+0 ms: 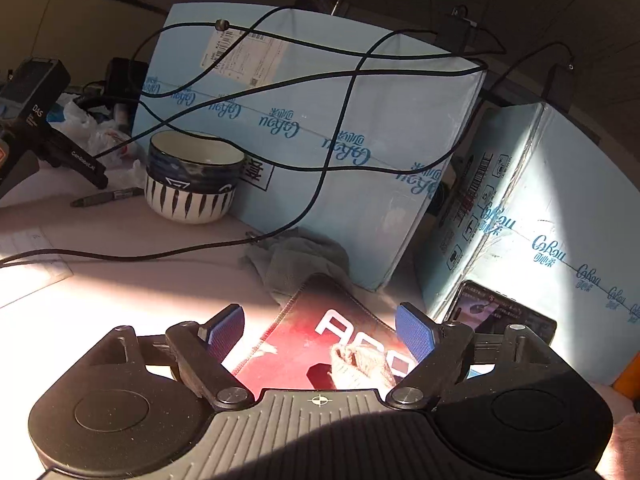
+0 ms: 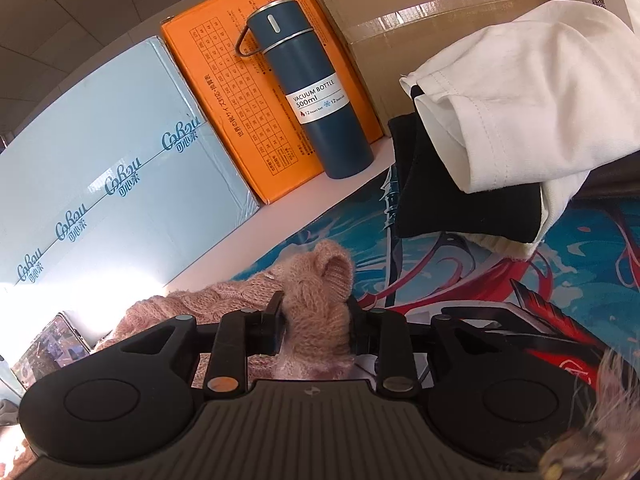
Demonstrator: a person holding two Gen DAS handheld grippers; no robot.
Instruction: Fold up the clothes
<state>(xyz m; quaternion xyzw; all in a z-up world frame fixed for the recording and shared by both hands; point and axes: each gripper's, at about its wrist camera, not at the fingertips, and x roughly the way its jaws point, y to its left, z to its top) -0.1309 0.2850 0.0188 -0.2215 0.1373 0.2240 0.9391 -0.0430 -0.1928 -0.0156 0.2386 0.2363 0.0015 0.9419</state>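
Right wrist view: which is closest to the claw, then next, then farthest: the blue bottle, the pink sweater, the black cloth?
1. Pink sweater, pinched in the right claw.
2. Black cloth, ahead to the right, under white clothes.
3. Blue vacuum bottle, standing at the back by the orange box.

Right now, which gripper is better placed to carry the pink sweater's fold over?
Right. The right gripper is already clamped on the pink sweater, while the left gripper is open above the printed mat, holding nothing.

Bowl [image 1: 194, 178] nr blue boxes [image 1: 320, 136]; flask [image 2: 308, 92] upright.
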